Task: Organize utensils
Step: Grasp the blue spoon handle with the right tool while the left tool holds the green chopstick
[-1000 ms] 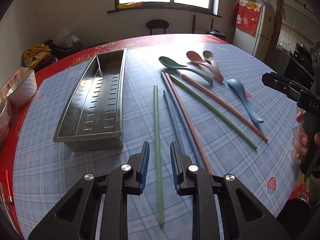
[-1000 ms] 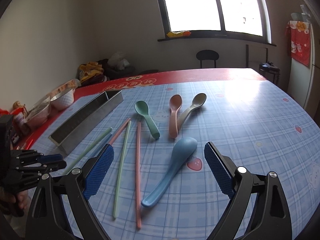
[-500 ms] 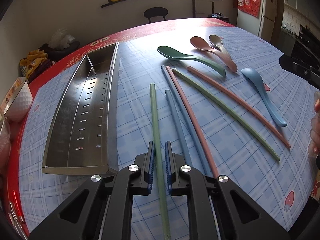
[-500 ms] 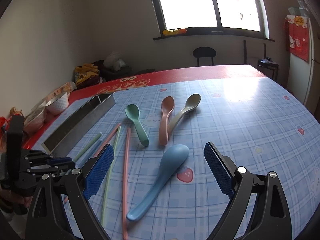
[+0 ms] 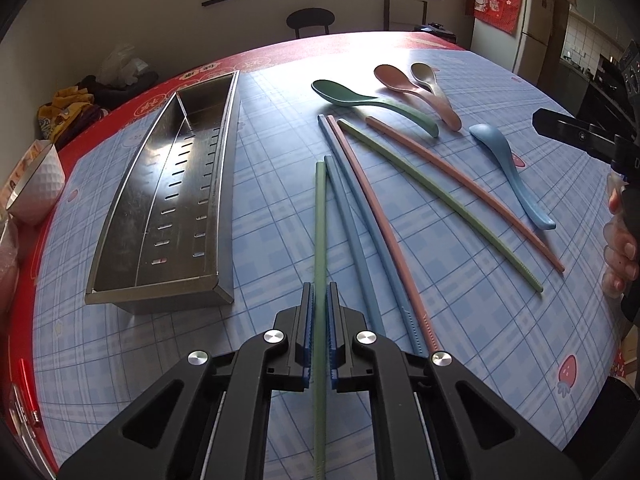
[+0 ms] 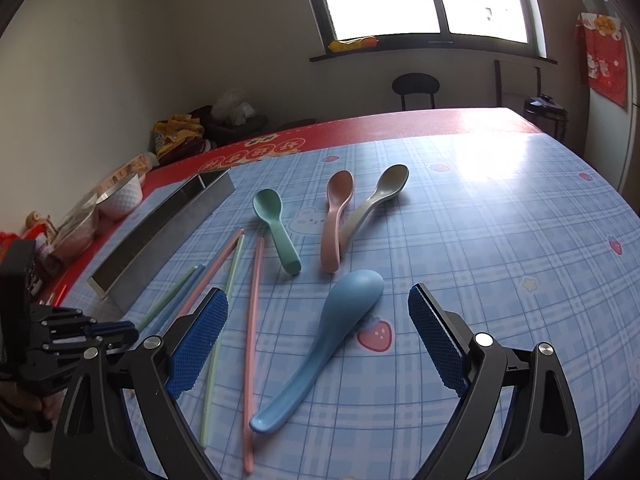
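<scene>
My left gripper (image 5: 320, 304) is shut on a green chopstick (image 5: 320, 220) that runs forward between its fingers. To its left stands a long steel utensil tray (image 5: 176, 200), with nothing in it. Two blue chopsticks (image 5: 352, 224), two pink ones (image 5: 460, 176) and another green one (image 5: 432, 196) lie on the table, with green (image 5: 360, 98), pink (image 5: 408, 86), beige (image 5: 426, 74) and blue (image 5: 508, 164) spoons beyond. My right gripper (image 6: 318, 344) is open above the blue spoon (image 6: 336, 332). The left gripper (image 6: 100, 332) shows at the left of the right wrist view.
The table has a blue checked cloth (image 5: 280, 120) with a red border. A white bowl (image 5: 36, 184) and other containers stand at the left edge. A stool (image 5: 310, 20) and a fridge (image 5: 536, 24) stand beyond the table.
My left gripper closed on the green chopstick and lifted its near end slightly. The right gripper stayed open and shifted slightly over the blue spoon.
</scene>
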A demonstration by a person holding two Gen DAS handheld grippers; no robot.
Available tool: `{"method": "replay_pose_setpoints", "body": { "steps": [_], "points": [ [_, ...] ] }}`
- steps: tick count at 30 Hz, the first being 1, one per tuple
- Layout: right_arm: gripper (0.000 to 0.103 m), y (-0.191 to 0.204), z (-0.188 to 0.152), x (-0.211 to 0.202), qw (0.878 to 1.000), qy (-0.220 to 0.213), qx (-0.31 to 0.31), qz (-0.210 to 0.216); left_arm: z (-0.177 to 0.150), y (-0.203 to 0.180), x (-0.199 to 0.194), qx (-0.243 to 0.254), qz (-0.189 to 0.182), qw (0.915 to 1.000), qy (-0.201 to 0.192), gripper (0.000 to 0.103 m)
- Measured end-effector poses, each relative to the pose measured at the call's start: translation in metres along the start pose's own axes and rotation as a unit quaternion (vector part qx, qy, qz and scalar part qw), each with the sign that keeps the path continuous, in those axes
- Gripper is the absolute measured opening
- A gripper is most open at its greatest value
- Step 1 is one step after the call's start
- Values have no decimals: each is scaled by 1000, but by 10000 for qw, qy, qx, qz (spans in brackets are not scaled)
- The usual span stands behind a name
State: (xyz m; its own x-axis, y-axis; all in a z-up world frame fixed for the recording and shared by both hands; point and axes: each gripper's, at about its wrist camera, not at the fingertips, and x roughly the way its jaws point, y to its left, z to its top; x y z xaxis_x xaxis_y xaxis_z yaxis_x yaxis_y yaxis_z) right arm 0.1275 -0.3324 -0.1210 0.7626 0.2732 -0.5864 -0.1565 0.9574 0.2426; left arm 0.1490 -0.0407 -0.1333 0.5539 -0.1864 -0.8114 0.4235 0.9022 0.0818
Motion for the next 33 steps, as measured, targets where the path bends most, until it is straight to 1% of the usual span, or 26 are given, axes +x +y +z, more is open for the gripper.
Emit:
{"method": "replay_pose_setpoints", "body": {
  "steps": [1,3,5,10,13,16,20,25,26,28,29,30,32,33],
  "points": [
    [72,0,0,1,10000,65,-30,-43,-1,0,0,-5,-22,10000,-51,7],
    [71,-1,-2,2,9997,208,-22,-106,-3,5,0,-135,-161,9996,-174,7],
    [65,-2,-5,5,9992,372,-17,-162,-7,10,0,-247,-292,9988,-318,7],
    [45,-1,-14,20,9961,848,31,-226,-7,13,0,-333,-428,9979,-345,7],
    [36,2,-16,29,9940,1040,-12,-335,-8,18,1,-451,-584,9967,-351,7],
    [33,-1,-17,37,9919,1207,44,-402,-9,20,1,-517,-674,9958,-355,7],
    [32,0,-15,40,9915,1233,-30,-425,-8,17,1,-438,-651,9962,-369,9],
    [31,14,-13,48,9878,1328,-483,-650,-9,21,1,-509,-793,9948,-384,10],
    [29,17,-12,50,9873,1340,-548,-660,-9,21,1,-518,-805,9947,-385,10],
    [18,20,-11,52,9873,1351,-602,-587,-9,21,1,-523,-812,9946,-386,10],
    [15,22,-10,53,9870,1346,-648,-597,-9,21,1,-526,-815,9945,-386,10],
    [13,27,-11,54,9861,1320,-749,-673,-9,22,1,-531,-820,9945,-386,10],
    [13,36,-13,54,9841,1230,-985,-824,-10,22,0,-531,-822,9945,-386,10],
    [11,39,-14,54,9836,1212,-1047,-825,-10,22,0,-529,-817,9945,-385,11]
  ]
}}
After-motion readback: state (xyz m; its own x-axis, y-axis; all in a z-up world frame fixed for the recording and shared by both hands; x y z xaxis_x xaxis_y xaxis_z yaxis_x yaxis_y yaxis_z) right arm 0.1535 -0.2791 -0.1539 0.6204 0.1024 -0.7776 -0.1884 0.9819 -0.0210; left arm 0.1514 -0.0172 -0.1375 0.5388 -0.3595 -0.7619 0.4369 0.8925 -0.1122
